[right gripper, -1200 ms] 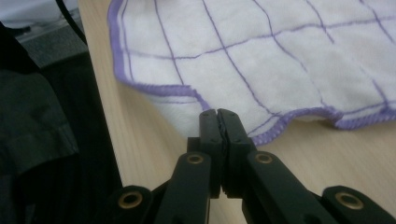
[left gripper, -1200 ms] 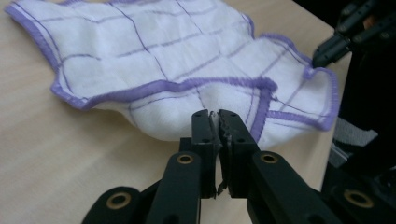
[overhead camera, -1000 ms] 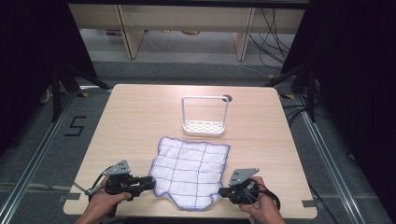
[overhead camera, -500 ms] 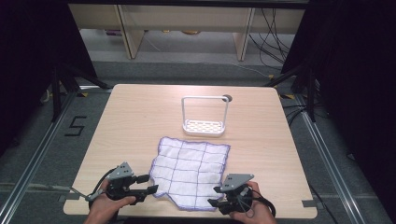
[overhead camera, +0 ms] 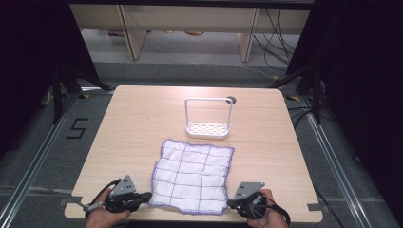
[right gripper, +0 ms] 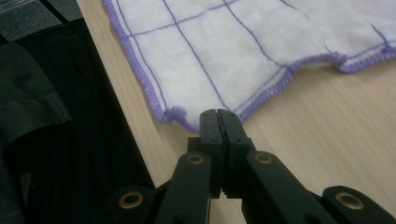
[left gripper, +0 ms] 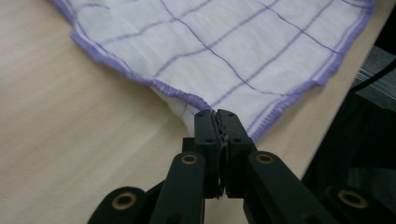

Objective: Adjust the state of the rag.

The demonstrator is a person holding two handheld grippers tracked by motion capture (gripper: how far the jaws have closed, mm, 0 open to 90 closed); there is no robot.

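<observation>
We look down on a wooden table (overhead camera: 133, 118) where a white cloth (overhead camera: 195, 173) with purple grid lines lies flat near the front edge. Our left gripper (overhead camera: 145, 195) has just closed on the cloth's near left corner. Our right gripper (overhead camera: 231, 203) has just closed on the near right corner. A white rack (overhead camera: 208, 129) stands just beyond the cloth.

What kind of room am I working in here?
Probably a lab recording station, not a home: a bare wooden table boxed in by dark metal framing, loose cables on the grey floor beyond, and a 5 marked on the floor.
</observation>
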